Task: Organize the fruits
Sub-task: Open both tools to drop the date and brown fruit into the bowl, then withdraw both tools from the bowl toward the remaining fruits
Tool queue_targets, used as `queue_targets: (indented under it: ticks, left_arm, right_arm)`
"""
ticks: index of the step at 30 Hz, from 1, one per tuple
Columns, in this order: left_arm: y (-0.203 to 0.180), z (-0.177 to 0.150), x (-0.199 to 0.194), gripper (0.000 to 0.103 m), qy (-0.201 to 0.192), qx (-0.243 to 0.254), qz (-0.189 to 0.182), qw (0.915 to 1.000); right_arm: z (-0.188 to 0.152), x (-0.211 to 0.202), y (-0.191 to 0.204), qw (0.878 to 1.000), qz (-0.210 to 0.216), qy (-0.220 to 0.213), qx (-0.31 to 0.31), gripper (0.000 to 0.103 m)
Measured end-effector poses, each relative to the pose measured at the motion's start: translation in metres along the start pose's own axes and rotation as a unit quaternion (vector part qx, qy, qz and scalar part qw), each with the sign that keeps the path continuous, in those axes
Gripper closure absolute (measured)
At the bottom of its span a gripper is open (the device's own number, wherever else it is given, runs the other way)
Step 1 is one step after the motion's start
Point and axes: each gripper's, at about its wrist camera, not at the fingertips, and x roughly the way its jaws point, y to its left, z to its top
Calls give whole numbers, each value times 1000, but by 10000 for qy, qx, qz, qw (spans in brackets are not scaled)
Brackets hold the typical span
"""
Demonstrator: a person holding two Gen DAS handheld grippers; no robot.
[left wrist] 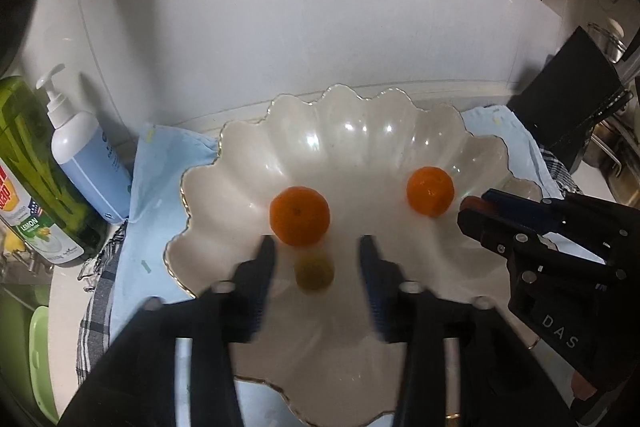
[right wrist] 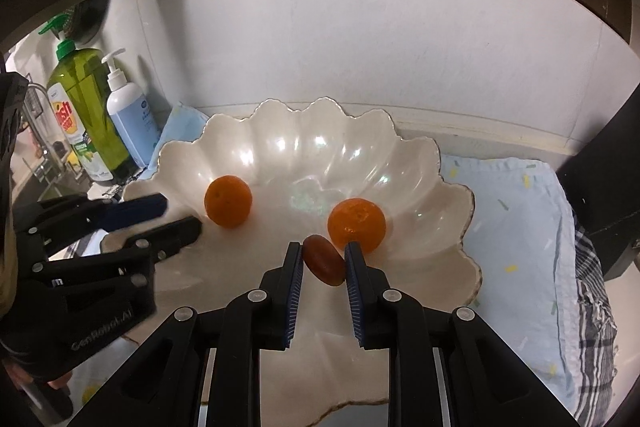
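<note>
- Left tongs [left wrist: 318,247] spread, with a blurred greenish fruit [left wrist: 314,273] loose between them, not pinched.
- Right tongs [right wrist: 323,254] pinch a dark red fruit [right wrist: 324,264].
- One orange [left wrist: 300,221] lies just beyond the left tongs, another orange [right wrist: 356,225] just beyond the right, both in the bowl [right wrist: 280,143].
- Bottles [left wrist: 86,163] stand left of both tongs on the bench.

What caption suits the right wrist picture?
Right claw grips a small reddish-brown fruit above a scalloped white bowl holding two oranges.
</note>
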Motion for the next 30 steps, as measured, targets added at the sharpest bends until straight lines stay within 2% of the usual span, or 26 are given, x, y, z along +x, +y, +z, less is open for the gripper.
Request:
queue_targets:
  ticks: [1,3,8,10,15,25,30]
  left_arm:
    - [1,1,-1,53,-28,-8,33,10000]
    - [3,2,-2,48,-42,-44,74,10000]
    - [10,3,-9,38,-71,-117,163,9998]
    - [11,3,-14,32,-116,-102,209,9997]
    - [12,4,-38,13,-392,-39,430,9983]
    - [13,-4,-96,3,-869,-128,486,9950]
    - [13,-12,-125,1,-1097,-136,487,9927]
  right_arm:
    - [0,0,0,10000,-20,3,8,70]
    - [1,-1,-1,10000,-75,-31,12,61]
    - [4,-10,-2,9995,-273,-165,4,59]
    - [4,-16,-2,9993,-313,-217,19,51]
    - [5,-33,1,9984,-398,-391,7,45]
    - [1,-84,8,9956,-529,-769,97,32]
    - [-8,-109,16,9941,-599,-905,52,31]
